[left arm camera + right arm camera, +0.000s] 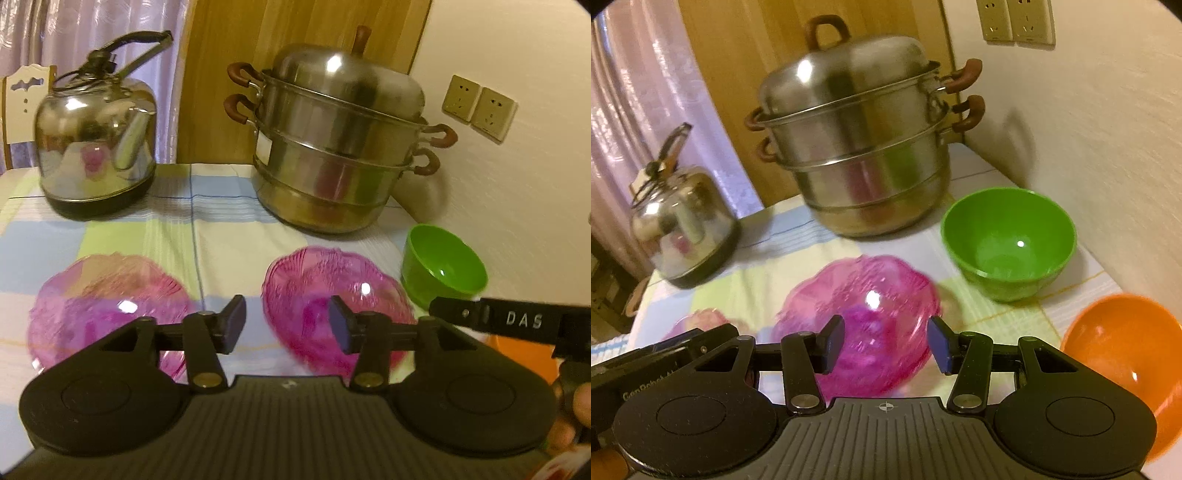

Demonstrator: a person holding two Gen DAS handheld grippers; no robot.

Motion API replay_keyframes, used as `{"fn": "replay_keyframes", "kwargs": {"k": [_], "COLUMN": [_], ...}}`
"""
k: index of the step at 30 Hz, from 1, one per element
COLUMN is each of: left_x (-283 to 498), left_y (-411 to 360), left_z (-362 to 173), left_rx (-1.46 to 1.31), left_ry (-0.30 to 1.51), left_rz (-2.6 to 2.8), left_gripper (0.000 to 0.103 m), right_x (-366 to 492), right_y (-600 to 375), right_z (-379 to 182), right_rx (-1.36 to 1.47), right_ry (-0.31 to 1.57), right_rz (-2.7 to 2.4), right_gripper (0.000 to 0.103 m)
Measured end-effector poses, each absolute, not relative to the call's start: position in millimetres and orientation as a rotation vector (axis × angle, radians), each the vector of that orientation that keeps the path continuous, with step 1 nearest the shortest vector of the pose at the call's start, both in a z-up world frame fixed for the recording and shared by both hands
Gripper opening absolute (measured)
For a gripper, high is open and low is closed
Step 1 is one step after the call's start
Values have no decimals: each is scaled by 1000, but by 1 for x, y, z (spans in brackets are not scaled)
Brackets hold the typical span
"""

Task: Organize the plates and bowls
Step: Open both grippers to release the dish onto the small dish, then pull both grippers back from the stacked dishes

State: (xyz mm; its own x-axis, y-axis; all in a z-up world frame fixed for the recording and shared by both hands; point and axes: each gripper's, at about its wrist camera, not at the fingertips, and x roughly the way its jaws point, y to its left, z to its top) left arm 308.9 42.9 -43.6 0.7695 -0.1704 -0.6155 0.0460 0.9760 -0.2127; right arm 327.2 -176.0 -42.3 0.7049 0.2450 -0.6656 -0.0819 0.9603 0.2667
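The left claw (pixel 286 325) hangs released above the surface (pixel 221 236), its two blue-padded fingers spread apart with nothing between them. Below it lie two pink see-through plates: the left pink plate (pixel 107 295) sits just to the left of the claw, and the right pink plate (pixel 332 291) lies partly behind the right finger. A green bowl (pixel 443 267) stands upright beside the right pink plate, close to the wall (pixel 517 184).

The right claw (pixel 886 343) is likewise released and holds nothing; it hovers over the right pink plate, which shows between its fingers. The green bowl stands beyond and to the right, apart from the plate. An orange bowl (pixel 1126 365) is at the right edge, tilted toward the camera, near the green bowl.

At the back of the surface stand a steel steamer pot (pixel 332 147) with its lid on and a steel kettle (pixel 96 147), well apart from each other. The surface wears a checked cloth.
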Motion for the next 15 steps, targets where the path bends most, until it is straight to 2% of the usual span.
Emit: {"fn": "replay_keyframes", "kwargs": {"k": [7, 8, 12, 15], "left_x": [244, 234, 197, 174], "left_y": [48, 49, 53, 61], "left_z": [-42, -43, -52, -58], "left_rx": [-169, -170, -158, -176], "left_ry": [678, 678, 681, 697], "left_rz": [-98, -93, -52, -32], "left_gripper": [70, 71, 76, 80], "right_x": [274, 266, 233, 213], "right_y": [-169, -168, -161, -154], "right_z": [-39, -40, -46, -51], "right_rx": [204, 200, 188, 170], "right_ry": [779, 781, 796, 808], "right_rz": [225, 230, 255, 282], "right_gripper": [50, 52, 73, 74]}}
